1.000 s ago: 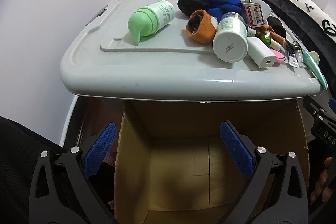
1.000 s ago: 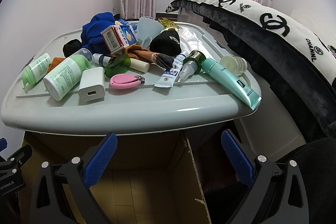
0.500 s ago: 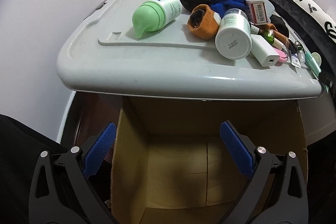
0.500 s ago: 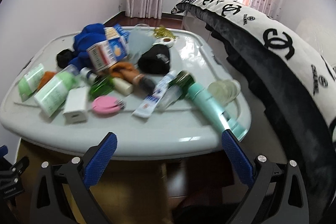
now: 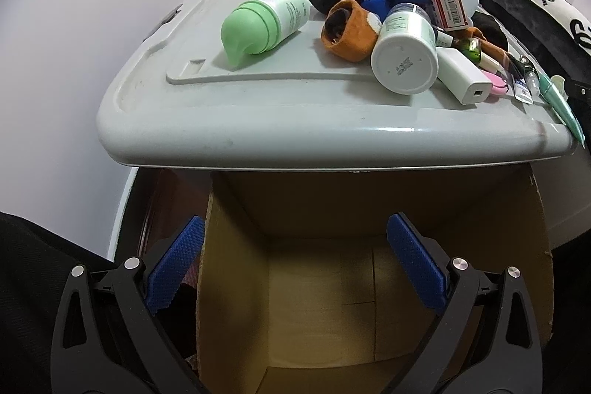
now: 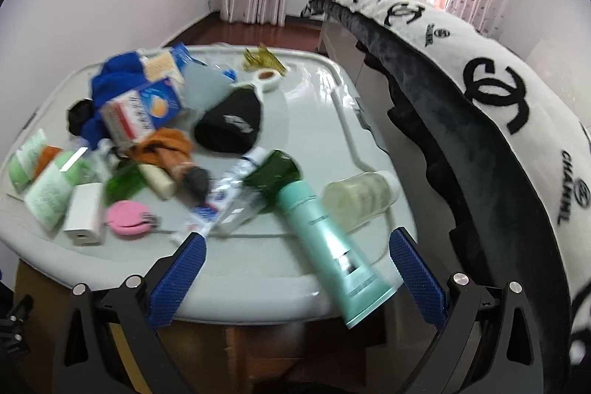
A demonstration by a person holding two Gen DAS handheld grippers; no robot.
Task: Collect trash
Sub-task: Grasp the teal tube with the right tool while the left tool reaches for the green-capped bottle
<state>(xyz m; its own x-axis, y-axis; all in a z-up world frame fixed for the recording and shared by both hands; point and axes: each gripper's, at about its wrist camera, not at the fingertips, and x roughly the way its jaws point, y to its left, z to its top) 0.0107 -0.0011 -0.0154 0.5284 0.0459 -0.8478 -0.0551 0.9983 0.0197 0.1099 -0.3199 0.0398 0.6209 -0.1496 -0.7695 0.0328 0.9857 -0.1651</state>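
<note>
The left gripper (image 5: 293,264) is held wide open with nothing between its blue pads, poised over an open cardboard box (image 5: 321,287) whose brown floor is seen bare. Just beyond the box, the grey bin lid (image 5: 258,120) is loaded with clutter. A green pump bottle (image 5: 264,21) is laid on its side at the far left, well apart from the near edge. Beside it to the right an orange sock (image 5: 347,32) is bunched against a white jar (image 5: 404,56), and a white charger (image 5: 463,82) is lying just right of the jar.

The right gripper (image 6: 295,274) is likewise spread wide and empty, raised over the near right edge of the lid. Between its fingers a teal tube (image 6: 325,239) is seen, its flat end overhanging the rim. A clear round bottle (image 6: 360,200) is resting just right of the tube, though the view is blurred.
</note>
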